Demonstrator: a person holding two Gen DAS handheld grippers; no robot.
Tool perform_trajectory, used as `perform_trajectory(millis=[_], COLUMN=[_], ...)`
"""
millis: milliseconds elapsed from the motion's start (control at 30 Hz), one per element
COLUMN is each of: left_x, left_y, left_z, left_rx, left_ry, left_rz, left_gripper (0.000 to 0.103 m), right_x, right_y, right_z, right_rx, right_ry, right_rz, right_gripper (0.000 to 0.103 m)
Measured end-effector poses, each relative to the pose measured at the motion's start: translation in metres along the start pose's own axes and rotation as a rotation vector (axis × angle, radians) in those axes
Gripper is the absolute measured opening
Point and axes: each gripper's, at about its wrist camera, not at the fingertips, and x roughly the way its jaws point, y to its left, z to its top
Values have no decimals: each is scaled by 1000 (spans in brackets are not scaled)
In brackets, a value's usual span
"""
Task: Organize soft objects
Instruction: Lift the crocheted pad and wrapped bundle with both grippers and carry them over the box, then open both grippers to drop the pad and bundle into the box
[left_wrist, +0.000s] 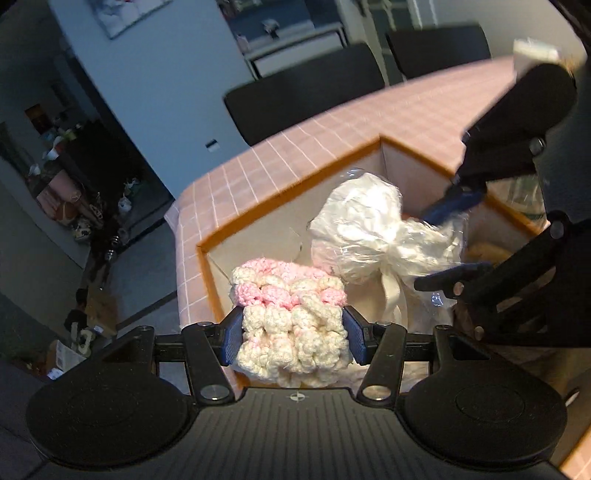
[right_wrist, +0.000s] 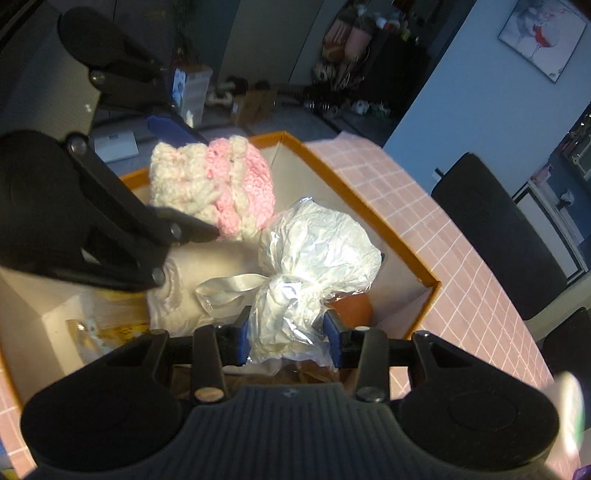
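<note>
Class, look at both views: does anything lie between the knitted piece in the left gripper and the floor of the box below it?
Nothing visible blocks it. The left gripper holds the knitted piece over the box corner; the wrapped bundle, held by the right gripper, sits beside it, not beneath. The floor directly under the piece is hidden.

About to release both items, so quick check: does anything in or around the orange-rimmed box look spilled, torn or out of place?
Nothing stands out. The left tool grips the pink-and-white crocheted piece and the right tool grips the plastic-wrapped bundle, both over the open box. No spill or tear shows.
</note>
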Motion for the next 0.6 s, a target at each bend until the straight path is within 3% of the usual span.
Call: perform_trajectory(millis=[200, 433, 600], left_x=[17, 16, 4], left_y=[-5, -4, 0], left_z=[-7, -16, -11], left_rx=[22, 52, 55], left_ry=[50, 56, 33], left_rz=[-47, -34, -34], left_gripper=[64, 81, 87], right_x=[11, 13, 2], right_y=[16, 21, 20], right_z=[1, -5, -9], right_rx=[-64, -99, -115], right_ry=[-4, -18, -39], right_rz=[-26, -16, -11], right_gripper=[43, 54, 59])
